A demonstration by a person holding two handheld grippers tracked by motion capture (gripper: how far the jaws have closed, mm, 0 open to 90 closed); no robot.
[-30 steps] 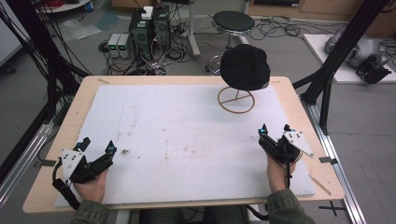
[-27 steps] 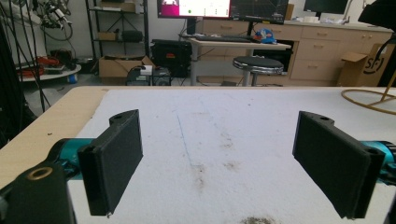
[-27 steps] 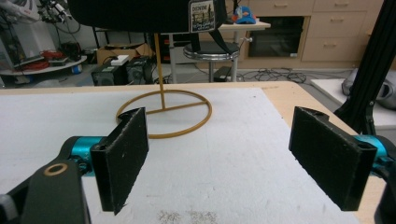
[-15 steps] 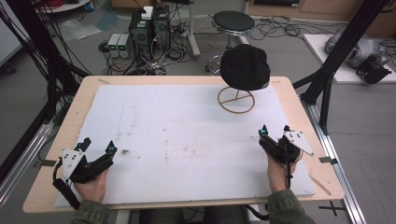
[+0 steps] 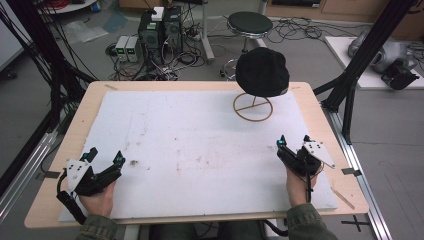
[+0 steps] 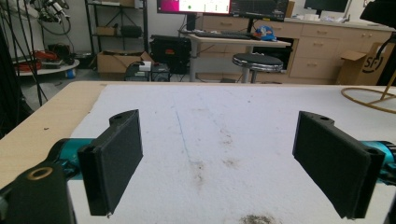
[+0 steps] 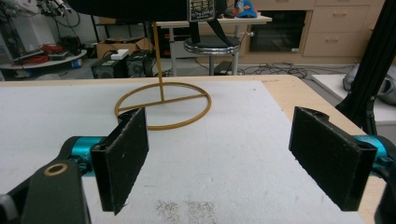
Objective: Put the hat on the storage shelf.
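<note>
Nothing moved, left gripper (image 5: 106,157) fingers apart

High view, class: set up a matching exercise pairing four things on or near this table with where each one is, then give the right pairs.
Things:
1. black hat
2. gold wire stand
3. left gripper
4. right gripper

Places or states:
A. open, at the near left of the white mat
B. ring base resting on the mat's far right part
C. perched on top of the stand
D. open, at the near right of the mat

Pairs: 1-C, 2-B, 3-A, 4-D
</note>
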